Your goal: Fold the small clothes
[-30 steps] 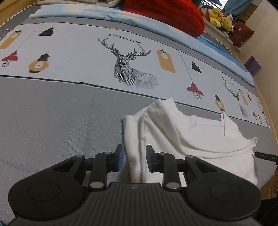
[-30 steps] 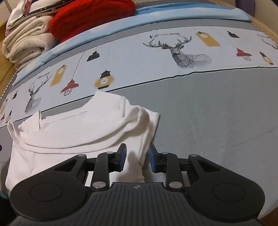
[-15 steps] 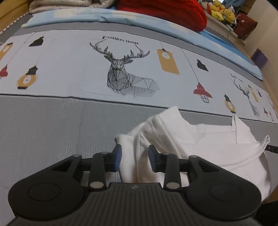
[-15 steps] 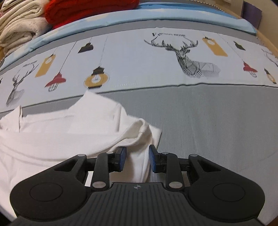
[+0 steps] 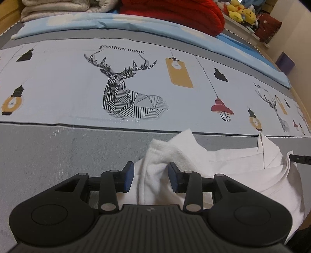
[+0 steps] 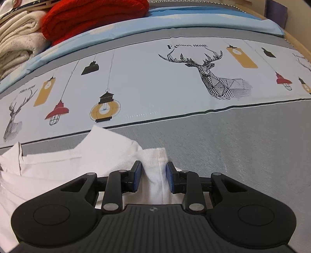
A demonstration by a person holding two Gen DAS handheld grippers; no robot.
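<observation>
The white garment point(image 5: 229, 171) lies on the grey band of the bed cover point(image 5: 58, 151), bunched and partly doubled over, and both grippers straddle one end of it each. In the left wrist view a thick fold of it rises between the jaws of the left gripper point(image 5: 151, 176); these jaws have just been opening, the right pad touches the cloth, and a gap shows beside the left pad, so they stand apart without pinching. The cloth's near part is hidden under the gripper body, and its right edge runs out of the picture. A dark thin object point(image 5: 299, 159) juts in to the right of the jaws, too cut off to identify. In the right wrist view the right gripper point(image 6: 153, 176) has a narrower fold filling the space between its 2 blue pads; whether they press on it I cannot tell. Ahead of the jaws, a red knit bundle point(image 6: 93, 17) and cream folded blankets point(image 6: 17, 44) are cropped by the top edge.
</observation>
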